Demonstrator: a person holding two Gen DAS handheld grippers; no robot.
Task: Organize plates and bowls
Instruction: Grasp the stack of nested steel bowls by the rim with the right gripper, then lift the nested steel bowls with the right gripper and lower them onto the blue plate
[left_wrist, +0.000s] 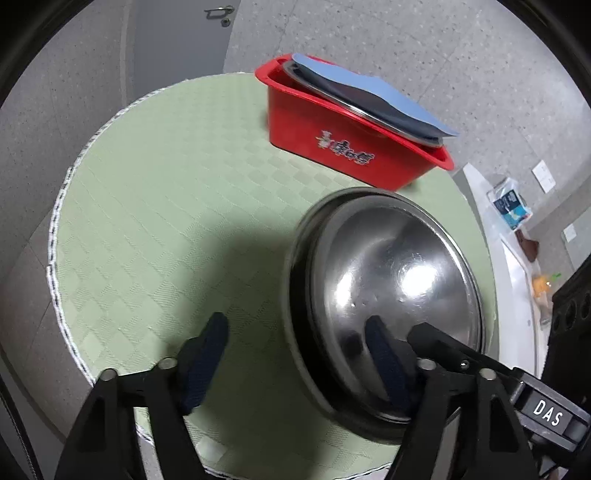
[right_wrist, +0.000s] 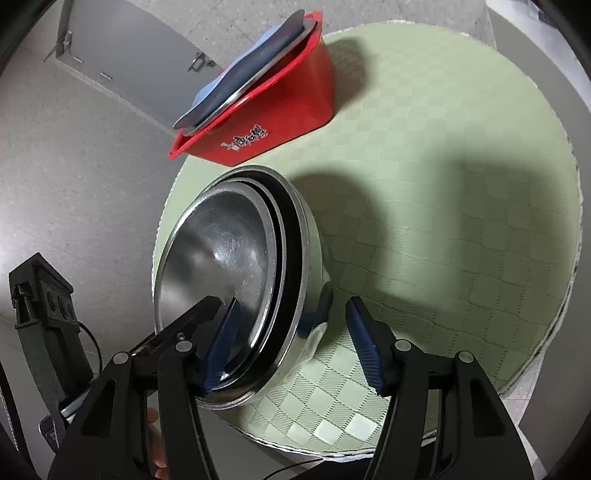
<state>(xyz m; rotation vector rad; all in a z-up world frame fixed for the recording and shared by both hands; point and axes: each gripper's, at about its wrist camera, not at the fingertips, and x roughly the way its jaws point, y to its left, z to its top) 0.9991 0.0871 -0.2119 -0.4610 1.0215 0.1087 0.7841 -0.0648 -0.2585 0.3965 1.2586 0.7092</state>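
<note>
Steel nested bowls (left_wrist: 388, 295) sit near me; my left gripper (left_wrist: 295, 369) and right gripper (right_wrist: 291, 343) straddle opposite rims, jaws parted, not yet pinching, so I can lift the stack evenly

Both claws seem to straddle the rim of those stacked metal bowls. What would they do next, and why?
Probably close both on the rim. The left gripper and right gripper each have one finger inside and one outside the stacked steel bowls, jaws not yet pressing, so nothing is gripped for lifting.

Glossy steel bowls (left_wrist: 388, 288), woven matt cloth (left_wrist: 166, 184), red plastic tub (left_wrist: 332, 140)
</note>
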